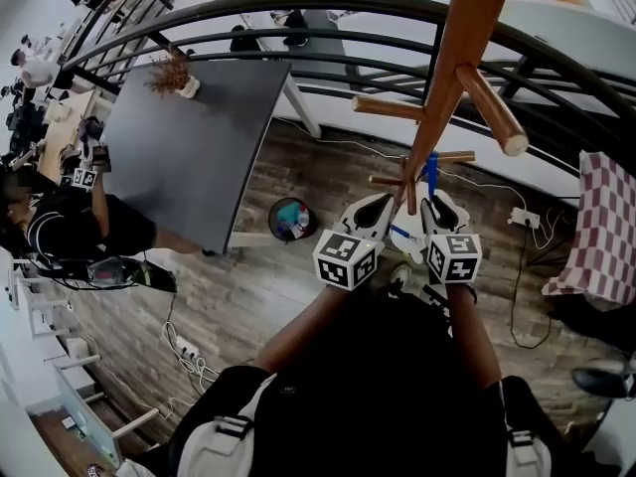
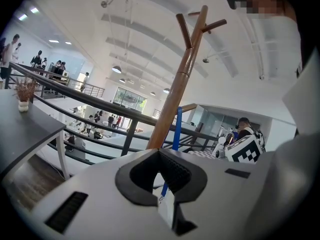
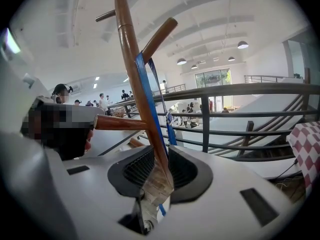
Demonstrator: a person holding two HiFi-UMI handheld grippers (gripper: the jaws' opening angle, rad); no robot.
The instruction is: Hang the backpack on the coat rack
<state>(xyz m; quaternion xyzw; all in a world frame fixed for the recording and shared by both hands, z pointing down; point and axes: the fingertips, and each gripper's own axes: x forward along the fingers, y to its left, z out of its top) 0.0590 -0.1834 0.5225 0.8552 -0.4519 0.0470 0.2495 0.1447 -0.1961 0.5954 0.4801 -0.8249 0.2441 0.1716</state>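
Note:
The wooden coat rack (image 1: 452,78) rises at the right of the head view, with pegs (image 1: 492,112) sticking out. A blue strap (image 1: 432,172) of the backpack hangs from a peg; in the right gripper view the strap (image 3: 147,89) loops over a peg (image 3: 157,34). A black mass (image 1: 397,316) under both grippers looks like the backpack, though I cannot separate it from the person's dark clothes. My right gripper (image 3: 157,166) is open, with the strap running loosely between its pads. My left gripper (image 2: 160,154) is shut beside the pole (image 2: 172,104); the strap (image 2: 178,126) passes behind it.
A curved black railing (image 1: 298,13) runs behind the rack. A dark table (image 1: 189,137) with a small dried plant (image 1: 174,73) stands at the left, and a round bin (image 1: 291,219) at its corner. A checkered cloth (image 1: 606,227) hangs at the right. Cables (image 1: 522,266) cross the floor.

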